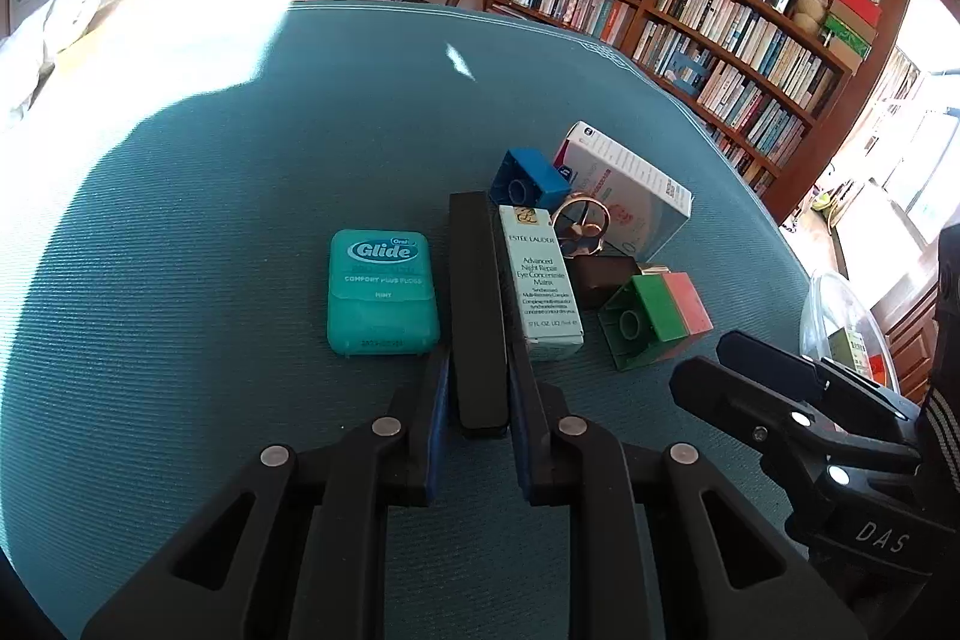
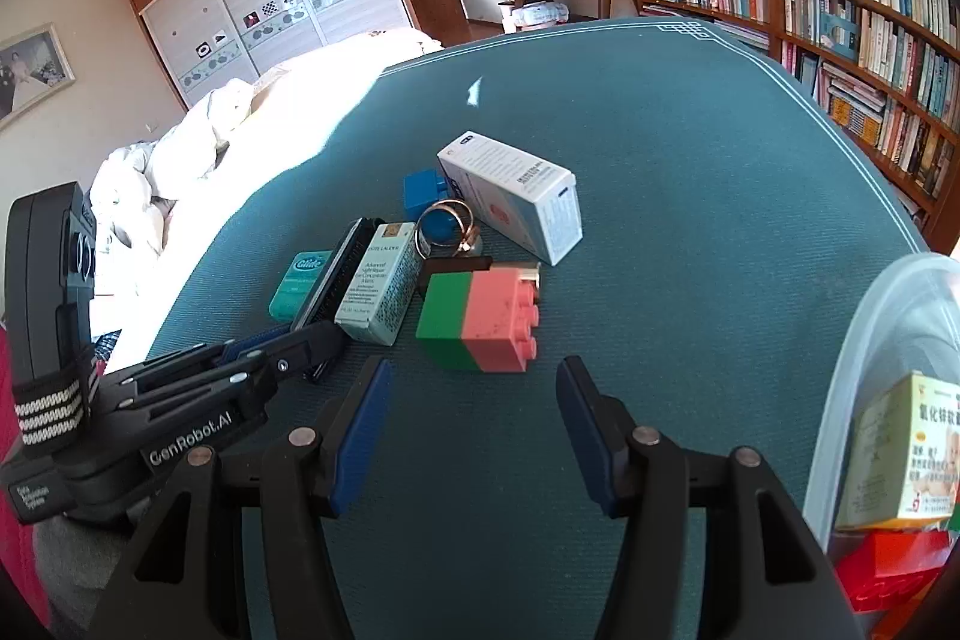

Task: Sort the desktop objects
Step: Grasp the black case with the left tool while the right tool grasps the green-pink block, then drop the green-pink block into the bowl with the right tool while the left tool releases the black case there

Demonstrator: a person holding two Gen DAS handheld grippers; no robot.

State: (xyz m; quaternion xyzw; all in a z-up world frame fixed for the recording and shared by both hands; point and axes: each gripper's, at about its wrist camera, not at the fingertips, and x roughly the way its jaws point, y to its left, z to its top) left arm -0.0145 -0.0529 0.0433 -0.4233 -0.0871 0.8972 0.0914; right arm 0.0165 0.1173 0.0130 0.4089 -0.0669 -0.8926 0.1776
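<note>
2 blue pads of the left gripper [image 1: 478, 424] are clamping the near end of the slim black case [image 1: 477, 304], lying between the floss box [image 1: 382, 293] and Estée Lauder carton [image 1: 543, 280]; it looks rigid, light, slightly slick. The right gripper [image 2: 471, 430] is hanging half-open, empty.

Looking at ribbed, matt teal cloth on the table [image 1: 240, 196]; showing glossy teal plastic on the floss case [image 1: 383, 293], smooth printed card on the slim box [image 1: 543, 280], shiny metal on the ring [image 1: 581, 223], matt black plastic on the bar [image 1: 477, 304].
</note>
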